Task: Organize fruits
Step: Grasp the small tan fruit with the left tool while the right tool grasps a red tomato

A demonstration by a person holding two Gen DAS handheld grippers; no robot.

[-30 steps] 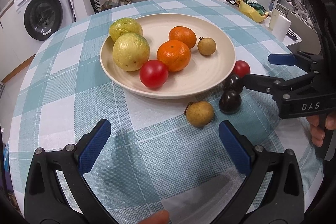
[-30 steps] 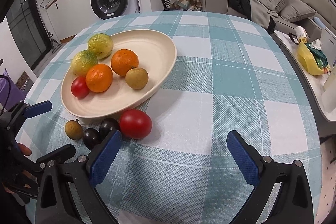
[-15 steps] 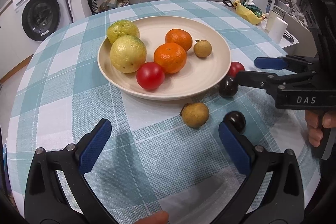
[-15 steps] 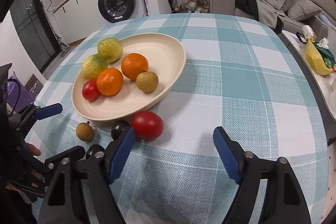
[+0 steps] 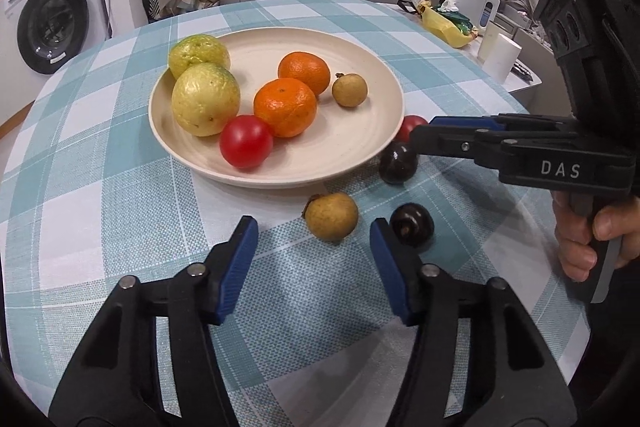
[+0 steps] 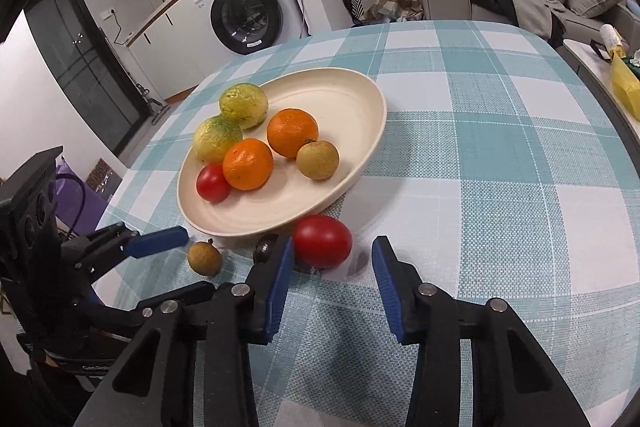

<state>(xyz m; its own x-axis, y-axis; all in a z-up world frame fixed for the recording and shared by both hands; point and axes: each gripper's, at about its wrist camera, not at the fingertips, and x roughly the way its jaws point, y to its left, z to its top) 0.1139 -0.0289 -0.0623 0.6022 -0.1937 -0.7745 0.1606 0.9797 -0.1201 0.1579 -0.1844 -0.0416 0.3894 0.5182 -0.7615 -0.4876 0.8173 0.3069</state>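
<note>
Left gripper (image 5: 313,265): jaws apart, empty, low over the checked worktop (image 5: 100,195), a longan (image 5: 331,215) just ahead between its pads. Right gripper (image 6: 330,291): jaws apart, empty, a loose red tomato (image 6: 322,241) just ahead. Cream plate (image 5: 360,147): two guavas, two oranges, one tomato, one longan; two dark fruits (image 5: 398,167) on the cloth beside it.
</note>
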